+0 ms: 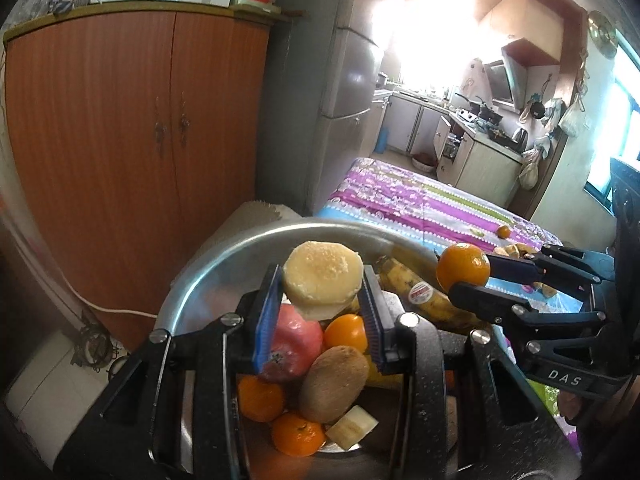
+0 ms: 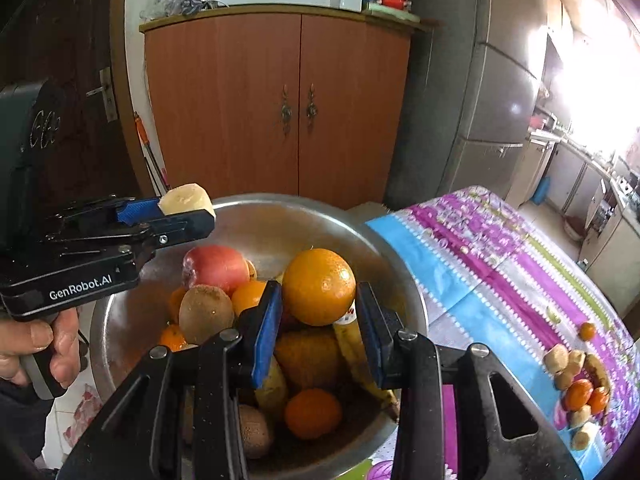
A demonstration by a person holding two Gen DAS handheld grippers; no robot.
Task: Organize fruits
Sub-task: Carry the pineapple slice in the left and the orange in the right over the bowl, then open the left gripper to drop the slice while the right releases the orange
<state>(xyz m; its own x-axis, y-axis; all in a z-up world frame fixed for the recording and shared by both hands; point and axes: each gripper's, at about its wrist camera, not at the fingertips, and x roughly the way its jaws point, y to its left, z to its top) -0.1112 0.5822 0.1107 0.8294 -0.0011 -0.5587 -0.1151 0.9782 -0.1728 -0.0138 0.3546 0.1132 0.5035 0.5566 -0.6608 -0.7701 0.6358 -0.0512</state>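
A steel bowl [image 1: 224, 256] [image 2: 256, 220] holds several fruits: a red apple [image 2: 216, 266], a kiwi [image 1: 334, 382] [image 2: 206, 314], tangerines [image 1: 298, 434] and bananas [image 1: 416, 292]. My left gripper [image 1: 322, 294] [image 2: 186, 206] is shut on a pale peeled banana chunk [image 1: 323, 278] [image 2: 186, 199], held above the bowl's left side. My right gripper [image 2: 318, 314] [image 1: 466, 274] is shut on an orange [image 2: 319, 286] [image 1: 463, 266], held over the bowl's right part.
The bowl rests at the near edge of a table with a purple, blue and white striped cloth [image 2: 500, 264]. More tangerines and banana chunks [image 2: 580, 392] lie on the cloth at the right. A wooden cabinet [image 2: 280, 108] stands behind. A hand [image 2: 44, 344] grips the left tool.
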